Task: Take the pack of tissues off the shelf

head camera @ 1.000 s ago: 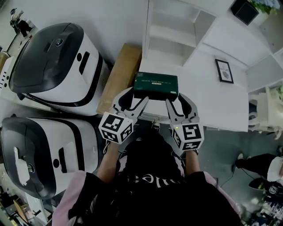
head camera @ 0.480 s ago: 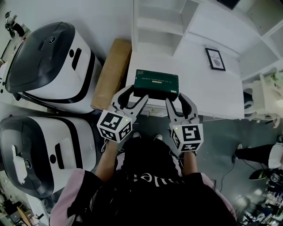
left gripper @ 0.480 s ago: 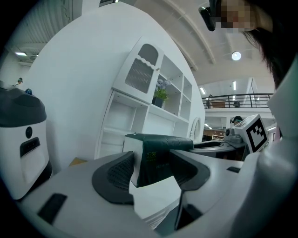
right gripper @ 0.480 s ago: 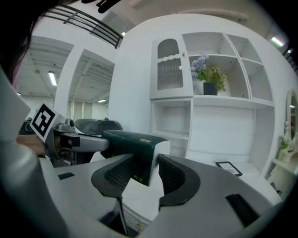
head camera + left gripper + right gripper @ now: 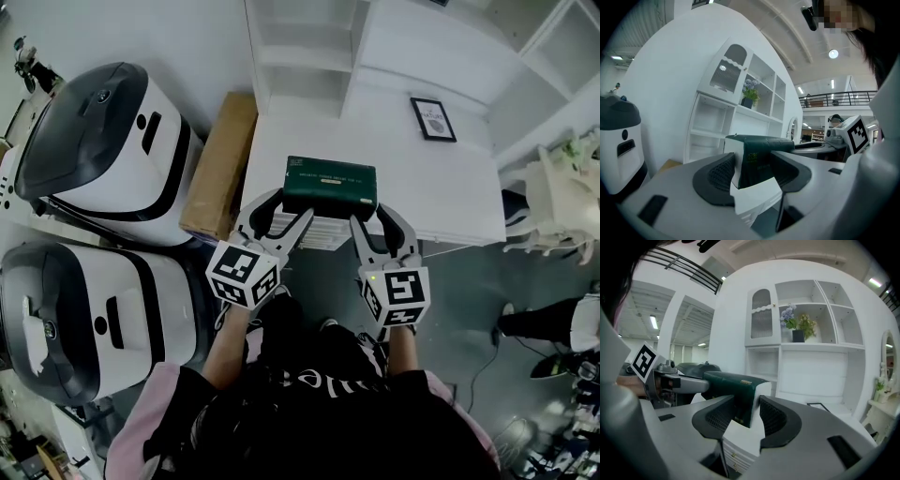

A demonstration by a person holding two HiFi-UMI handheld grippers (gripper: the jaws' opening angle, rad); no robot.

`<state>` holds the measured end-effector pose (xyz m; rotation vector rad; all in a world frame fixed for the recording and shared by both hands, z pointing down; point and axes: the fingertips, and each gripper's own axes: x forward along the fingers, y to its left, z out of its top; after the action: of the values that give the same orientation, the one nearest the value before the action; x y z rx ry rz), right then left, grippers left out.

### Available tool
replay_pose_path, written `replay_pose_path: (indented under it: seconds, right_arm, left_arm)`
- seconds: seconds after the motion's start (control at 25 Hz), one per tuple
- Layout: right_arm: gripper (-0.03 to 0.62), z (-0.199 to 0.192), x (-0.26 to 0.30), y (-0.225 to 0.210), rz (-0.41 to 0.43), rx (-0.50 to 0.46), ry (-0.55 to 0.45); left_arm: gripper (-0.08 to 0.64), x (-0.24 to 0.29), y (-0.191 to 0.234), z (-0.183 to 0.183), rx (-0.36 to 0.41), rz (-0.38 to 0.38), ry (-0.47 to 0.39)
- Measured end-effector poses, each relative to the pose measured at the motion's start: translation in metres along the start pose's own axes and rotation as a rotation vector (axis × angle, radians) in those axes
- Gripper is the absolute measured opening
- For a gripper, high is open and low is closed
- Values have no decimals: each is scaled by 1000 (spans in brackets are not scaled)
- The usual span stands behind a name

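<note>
Tissue pack (image 5: 330, 181) clamped at both ends by left claw (image 5: 279, 212) and right claw (image 5: 378, 221); label print unreadable.

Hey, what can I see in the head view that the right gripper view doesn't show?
Head view only: the brown cardboard box and the marker cube on the right gripper. Right gripper view only: the potted flowers on an upper shelf, and the arched cabinet door. Both: the green tissue pack, clamped at one end by the right gripper and at the other by the left gripper.
</note>
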<state>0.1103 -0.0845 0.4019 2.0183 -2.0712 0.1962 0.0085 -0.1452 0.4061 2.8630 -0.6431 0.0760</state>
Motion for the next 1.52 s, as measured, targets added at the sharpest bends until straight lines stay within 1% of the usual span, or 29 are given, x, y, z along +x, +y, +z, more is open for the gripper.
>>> replay_pose_path:
  seconds: [0.52, 0.72, 1.0, 1.52]
  right_arm:
    - [193, -35, -123, -41, 14, 10, -25]
    - [193, -43, -158, -47, 4, 2, -40]
    - [192, -48, -182, -42, 3, -1, -56]
    - [192, -43, -190, -40, 19, -23, -64]
  left_arm:
    - [247, -13, -132, -24, 32, 11, 6]
    - [247, -21, -166, -29, 42, 5, -9]
    - [247, -35, -187, -32, 55, 5, -20]
    - [247, -42, -193, -31, 57, 19, -26]
